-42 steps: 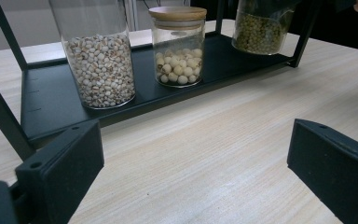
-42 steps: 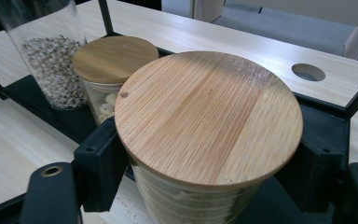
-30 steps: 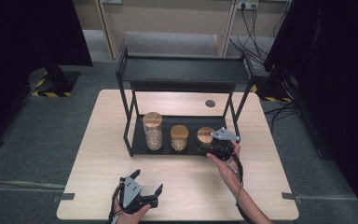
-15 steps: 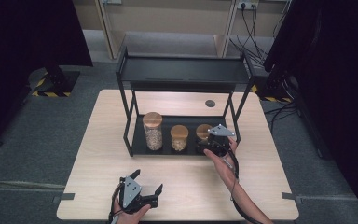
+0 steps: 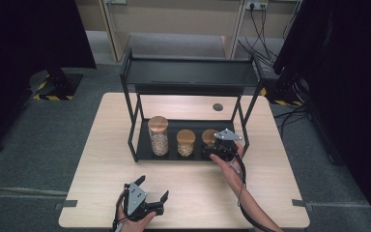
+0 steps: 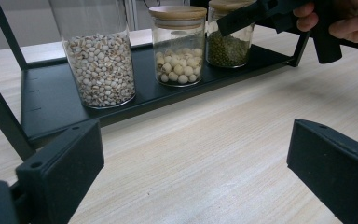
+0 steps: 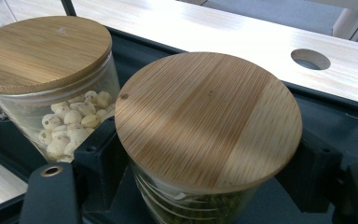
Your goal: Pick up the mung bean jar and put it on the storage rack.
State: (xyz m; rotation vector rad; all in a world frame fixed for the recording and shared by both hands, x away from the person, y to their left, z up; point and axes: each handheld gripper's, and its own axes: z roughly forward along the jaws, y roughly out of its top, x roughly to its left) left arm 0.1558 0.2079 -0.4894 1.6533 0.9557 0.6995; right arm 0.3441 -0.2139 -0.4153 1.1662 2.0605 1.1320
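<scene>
A black two-level rack (image 5: pixel 188 72) stands on the wooden table (image 5: pixel 270 145). Its lower tray (image 6: pixel 42 102) holds three glass jars with wooden lids. A tall jar of pale grains (image 5: pixel 158 135) (image 6: pixel 100 60) is at the left. A medium jar of white seeds (image 5: pixel 186 142) (image 6: pixel 178 46) (image 7: pixel 46 60) stands in the middle. The small jar of green beans (image 5: pixel 208 136) (image 6: pixel 226 46) (image 7: pixel 205 121) is at the right. My right gripper (image 5: pixel 209 149) (image 7: pixel 200 186) is shut on that small jar, one jaw on each side below the lid. Near the table's front edge my left gripper (image 5: pixel 152 187) (image 6: pixel 191 163) is open and holds nothing.
The rack's top shelf overhangs the jars, and its thin legs (image 6: pixel 2 107) stand at the tray's corners. A round cable hole (image 5: pixel 217 107) (image 7: pixel 310 59) lies in the table behind the rack. Bare wood lies between the rack and my left gripper.
The right gripper has edged a little to the left at the small jar. The left gripper has stayed where it was.
</scene>
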